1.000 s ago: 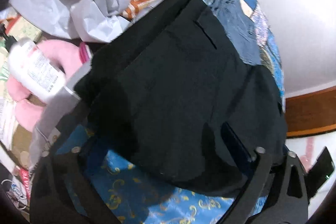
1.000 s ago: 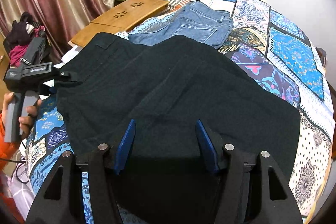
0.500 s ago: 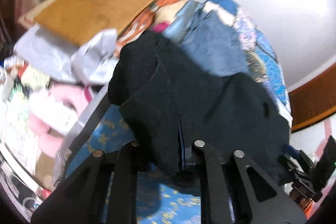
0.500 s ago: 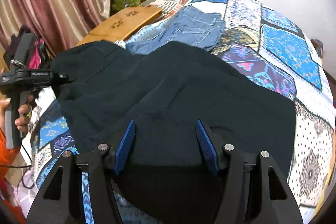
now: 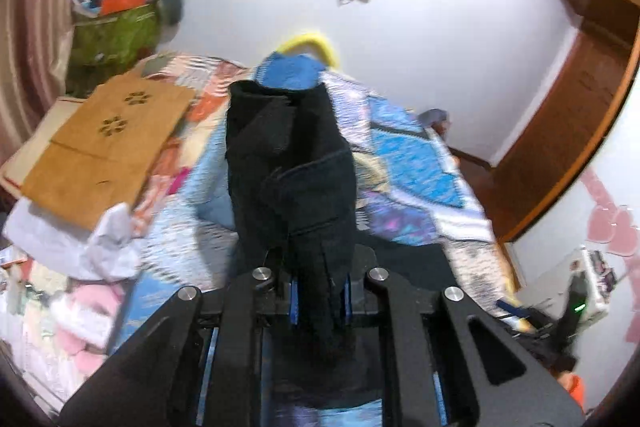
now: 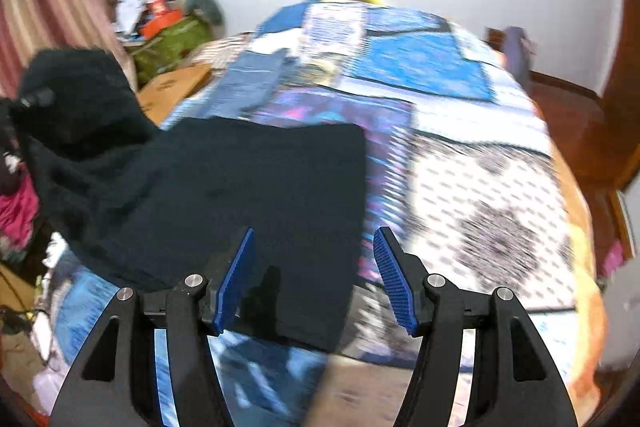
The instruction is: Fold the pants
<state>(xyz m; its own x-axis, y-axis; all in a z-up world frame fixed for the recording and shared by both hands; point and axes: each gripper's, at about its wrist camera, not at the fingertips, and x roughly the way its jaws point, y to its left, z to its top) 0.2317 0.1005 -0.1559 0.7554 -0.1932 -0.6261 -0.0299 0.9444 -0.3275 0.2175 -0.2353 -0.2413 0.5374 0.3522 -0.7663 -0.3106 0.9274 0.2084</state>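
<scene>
The black pants [image 6: 248, 179] lie on the patchwork bedspread [image 6: 460, 155], their left end lifted into a bunch [image 6: 76, 99]. My left gripper [image 5: 320, 301] is shut on that bunch of black pants [image 5: 292, 179], which hangs up in front of its camera. My right gripper [image 6: 314, 279] is open and empty, its blue pads [image 6: 236, 279] just above the pants' near edge at the front of the bed.
Blue jeans [image 6: 256, 83] lie on the bed behind the black pants. A wooden lap table [image 5: 108, 143] and white cloth [image 5: 108, 243] sit at the bed's left. A green bag [image 5: 112, 43] stands by the curtain. A wooden door [image 5: 580, 131] is at the right.
My left gripper has closed on the pants' left end and lifted it up and over. My right gripper has opened wider and drawn back toward the pants' near right edge.
</scene>
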